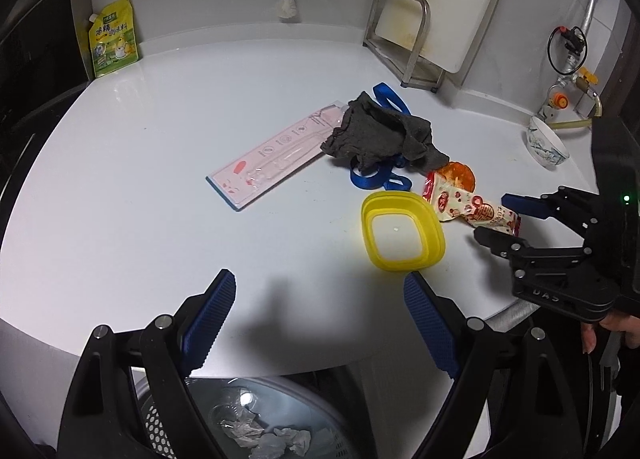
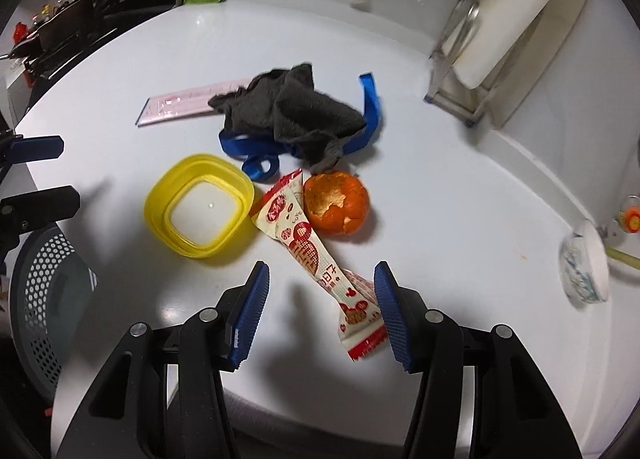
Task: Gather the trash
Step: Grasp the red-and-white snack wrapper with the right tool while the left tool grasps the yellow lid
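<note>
My right gripper (image 2: 320,311) hangs over the near edge of the white counter (image 2: 440,219) with its jaws apart, nothing pressed between the pads. The snack wrapper (image 2: 316,255) lies just ahead, its near crimped end sitting between my fingertips, hard by the right-hand pad and clear of the left one. Its long axis runs from that end away toward eleven o'clock, ending beside the orange peel (image 2: 336,205) and the yellow lid (image 2: 200,205). I judge the jaws already sit across the wrapper's narrow width, so a small shift toward three o'clock would centre it.

My left gripper (image 1: 320,319) is spread wide and empty, with the wrapper well off at two o'clock, so the right is clearly nearer. The bin (image 1: 256,419) waits below the counter edge.
</note>
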{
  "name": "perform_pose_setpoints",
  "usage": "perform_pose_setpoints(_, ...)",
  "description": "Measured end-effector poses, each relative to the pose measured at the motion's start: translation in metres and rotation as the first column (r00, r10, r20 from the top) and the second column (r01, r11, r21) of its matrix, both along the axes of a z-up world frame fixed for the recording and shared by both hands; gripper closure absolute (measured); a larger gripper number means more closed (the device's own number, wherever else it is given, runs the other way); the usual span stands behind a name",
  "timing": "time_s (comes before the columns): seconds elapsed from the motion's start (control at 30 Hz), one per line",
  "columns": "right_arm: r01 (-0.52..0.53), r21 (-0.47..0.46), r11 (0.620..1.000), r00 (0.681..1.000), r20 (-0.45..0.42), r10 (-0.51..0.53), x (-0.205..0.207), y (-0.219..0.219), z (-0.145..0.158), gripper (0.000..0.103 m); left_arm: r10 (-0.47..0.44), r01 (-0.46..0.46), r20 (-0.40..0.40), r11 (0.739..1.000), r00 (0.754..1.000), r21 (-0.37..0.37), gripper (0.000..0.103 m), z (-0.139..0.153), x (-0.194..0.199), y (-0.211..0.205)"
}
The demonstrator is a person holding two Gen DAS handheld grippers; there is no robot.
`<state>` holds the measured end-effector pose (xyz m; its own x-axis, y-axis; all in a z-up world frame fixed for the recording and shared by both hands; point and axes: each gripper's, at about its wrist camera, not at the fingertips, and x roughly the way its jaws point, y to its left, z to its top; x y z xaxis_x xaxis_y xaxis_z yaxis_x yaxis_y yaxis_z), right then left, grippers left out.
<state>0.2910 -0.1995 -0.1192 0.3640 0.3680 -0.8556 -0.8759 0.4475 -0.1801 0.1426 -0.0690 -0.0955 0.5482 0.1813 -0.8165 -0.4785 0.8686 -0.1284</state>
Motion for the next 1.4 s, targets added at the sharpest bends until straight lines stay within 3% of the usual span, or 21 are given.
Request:
perform_pose_setpoints(0.07,0.004,0.009,1.0,1.0,-0.006,-0.004,0.002,-0.002,-0.004,0.053,-0.002,0.002,-0.003,1.0,1.0,-0.009,0.019,-0.002,0.005,-0.003)
perform_pose_setpoints(0.27,0.0,0.022,1.0,1.0,-0.024,0.001,0.001,-0.006,-0.012,0.075,-0.015,0.015,-0.003,1.0,1.0,0.018,0.019,-0.004,0.016,-0.015)
perform_pose_setpoints(0.4,0.041,0.067,0.997,0.997,-0.075,-0.035,-0.001,-0.013,-0.009,0.088,-0.027,0.027,0.0,1.0,1.0,-0.008,0.019,-0.007,0.023,-0.019)
perform_pose_setpoints(0.83,0.16,0.245,0.956,0.981,-0.142,-0.128,0.001,-0.054,0.015,0.088,-0.011,0.01,-0.022,1.0,1.0,-0.029,0.013,-0.03,0.057,-0.033)
perform_pose_setpoints(1.23,0.245,0.337,0.909,0.965,-0.171,-0.197,0.003,-0.083,0.019,0.088,0.042,-0.036,-0.063,0.996,0.997,0.082,0.013,-0.049,0.092,-0.04)
perform_pose_setpoints(1.3,0.257,0.345,0.903,0.963,-0.174,-0.208,0.001,-0.087,0.02,0.088,0.035,-0.028,-0.067,0.995,0.997,0.1,0.016,-0.05,0.094,-0.042)
perform_pose_setpoints(1.33,0.264,0.347,0.9,0.961,-0.176,-0.214,0.001,-0.088,0.02,0.088,0.031,-0.024,-0.059,0.994,0.998,0.105,0.021,-0.048,0.094,-0.043)
perform_pose_setpoints(1.37,0.271,0.349,0.897,0.959,-0.179,-0.22,-0.001,-0.09,0.019,0.088,0.025,-0.019,-0.05,0.994,0.998,0.108,0.033,-0.047,0.093,-0.043)
perform_pose_setpoints(1.4,0.277,0.352,0.894,0.957,-0.184,-0.224,-0.002,-0.09,0.019,0.088,0.019,-0.014,-0.048,0.994,0.999,0.106,0.034,-0.045,0.092,-0.043)
